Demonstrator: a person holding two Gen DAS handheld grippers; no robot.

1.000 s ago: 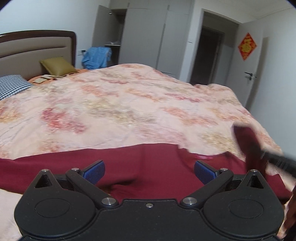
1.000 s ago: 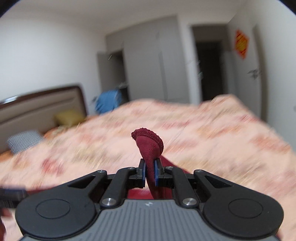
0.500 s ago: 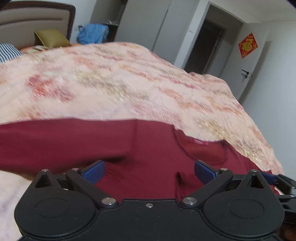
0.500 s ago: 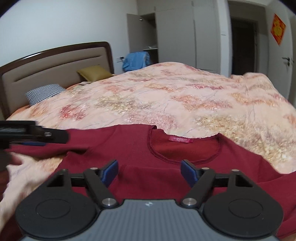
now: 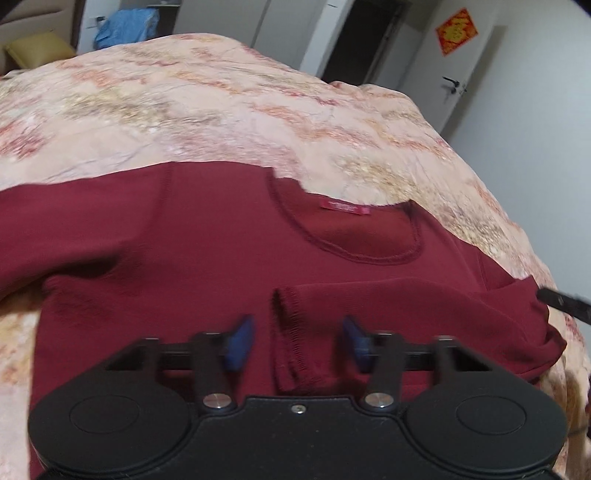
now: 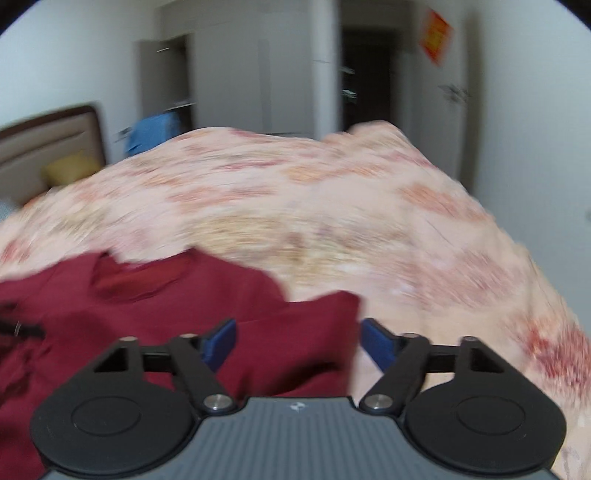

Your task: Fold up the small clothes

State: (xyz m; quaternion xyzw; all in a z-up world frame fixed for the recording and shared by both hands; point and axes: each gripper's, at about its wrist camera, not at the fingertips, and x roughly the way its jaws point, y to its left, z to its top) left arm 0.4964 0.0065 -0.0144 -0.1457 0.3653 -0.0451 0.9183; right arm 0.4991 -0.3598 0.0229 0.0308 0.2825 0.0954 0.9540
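Observation:
A dark red long-sleeved top [image 5: 207, 243] lies flat on the floral bed cover [image 5: 258, 110], neck opening with a pink label [image 5: 343, 206] toward the far side. One sleeve is folded across the chest, its cuff [image 5: 288, 339] lying between my left fingers. My left gripper [image 5: 297, 343] is open just above that cuff. My right gripper [image 6: 297, 343] is open and empty over the top's right shoulder fold [image 6: 295, 325]. The right wrist view is blurred. The right gripper's tip shows at the left wrist view's right edge [image 5: 565, 304].
The bed's headboard [image 6: 48, 136] and a yellow pillow [image 6: 70, 170] are at the far left. A blue garment [image 5: 122, 26] hangs by the wardrobe. A dark doorway [image 5: 354, 40] and a white door [image 5: 469, 74] stand beyond the bed's far corner.
My right gripper has let go of the sleeve cuff it held up, leaving the sleeve folded across the chest, and has swung right. My left gripper has moved over the cuff.

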